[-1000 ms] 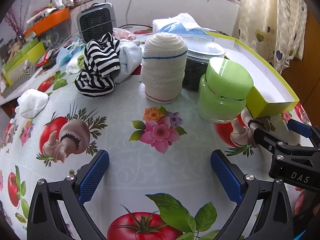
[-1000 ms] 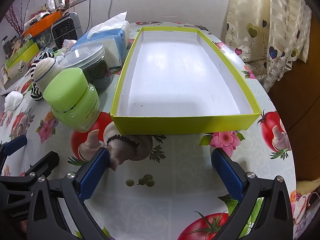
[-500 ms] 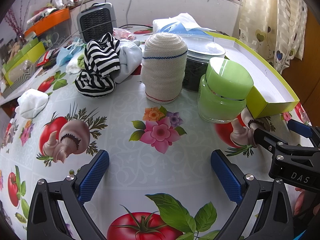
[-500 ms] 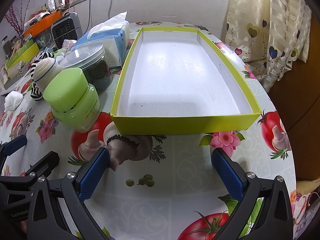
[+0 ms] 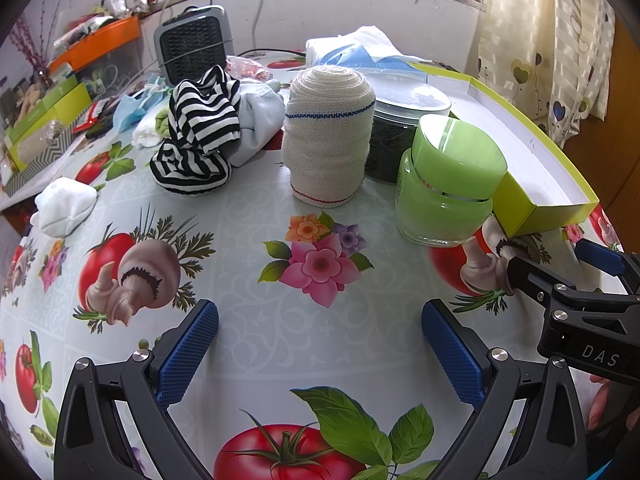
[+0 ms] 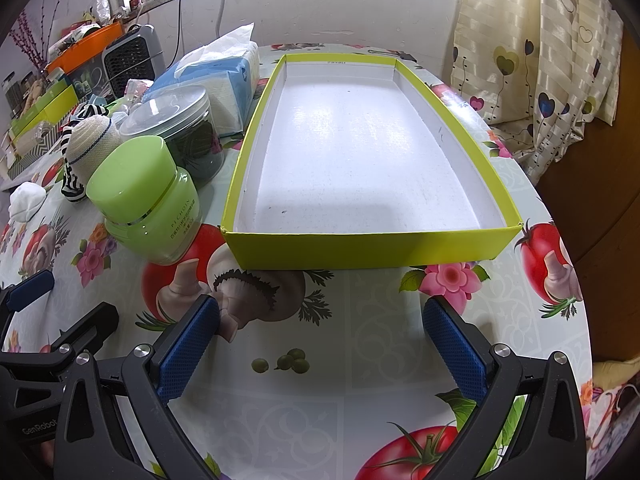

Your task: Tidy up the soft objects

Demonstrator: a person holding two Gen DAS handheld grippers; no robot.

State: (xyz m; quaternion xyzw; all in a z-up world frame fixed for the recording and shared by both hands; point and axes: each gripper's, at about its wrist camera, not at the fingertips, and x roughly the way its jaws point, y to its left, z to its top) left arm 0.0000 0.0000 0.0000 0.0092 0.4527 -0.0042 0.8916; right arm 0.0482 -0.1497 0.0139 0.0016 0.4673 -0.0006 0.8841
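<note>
A cream bandage roll (image 5: 326, 136) stands upright mid-table, also in the right wrist view (image 6: 90, 146). A black-and-white striped cloth (image 5: 198, 136) and a pale blue cloth (image 5: 256, 120) lie to its left. A white sock ball (image 5: 62, 206) sits at the far left. A shallow yellow-green box (image 6: 368, 244) with a white inside stands empty on the right. My left gripper (image 5: 320, 344) is open and empty, well short of the roll. My right gripper (image 6: 322, 340) is open and empty in front of the box's near wall.
A green lidded jar (image 5: 448, 184) and a clear jar of dark contents (image 5: 400, 128) stand between roll and box. A tissue pack (image 6: 216, 76), a small grey heater (image 5: 194, 50) and cluttered boxes (image 5: 44, 120) line the back left. A curtain (image 6: 560, 60) hangs right.
</note>
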